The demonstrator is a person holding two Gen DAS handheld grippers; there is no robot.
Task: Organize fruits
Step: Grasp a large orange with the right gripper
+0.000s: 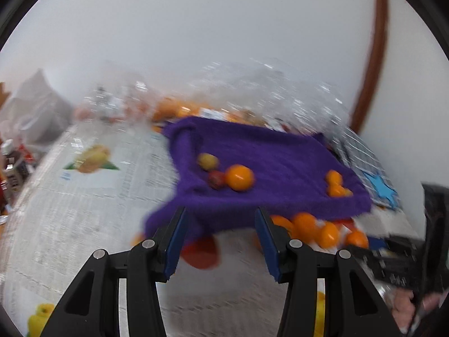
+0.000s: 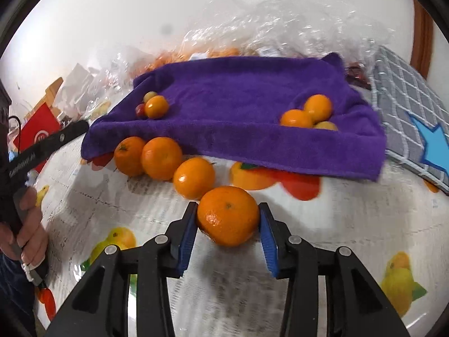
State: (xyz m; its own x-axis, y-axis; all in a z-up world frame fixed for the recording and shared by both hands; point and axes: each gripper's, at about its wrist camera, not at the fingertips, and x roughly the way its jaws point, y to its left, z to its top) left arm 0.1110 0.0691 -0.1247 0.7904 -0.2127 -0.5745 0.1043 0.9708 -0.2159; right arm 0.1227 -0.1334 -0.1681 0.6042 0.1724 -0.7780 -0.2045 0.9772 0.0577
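An orange [image 2: 228,216] rests on the table at the near end of a row of three oranges [image 2: 161,157]. My right gripper [image 2: 228,207] has one blue pad on each side of it, jaws slightly parted with the pads at its skin, no squeeze visible. Behind lies a purple towel [image 2: 238,90] with oranges [image 2: 317,106] at its right and small fruits [image 2: 155,106] at its left. In the blurred left wrist view, my left gripper [image 1: 220,213] is open and empty before the towel [image 1: 266,154]. The row of oranges [image 1: 328,233] lies to its right.
The table wears a white cloth with fruit prints [image 2: 336,224]. A grey checked cloth with a blue star [image 2: 407,98] lies at the right. Crinkled clear plastic [image 2: 252,14] sits behind the towel, a red box [image 2: 39,132] at the left. A hand [image 2: 25,224] holds the left gripper's handle.
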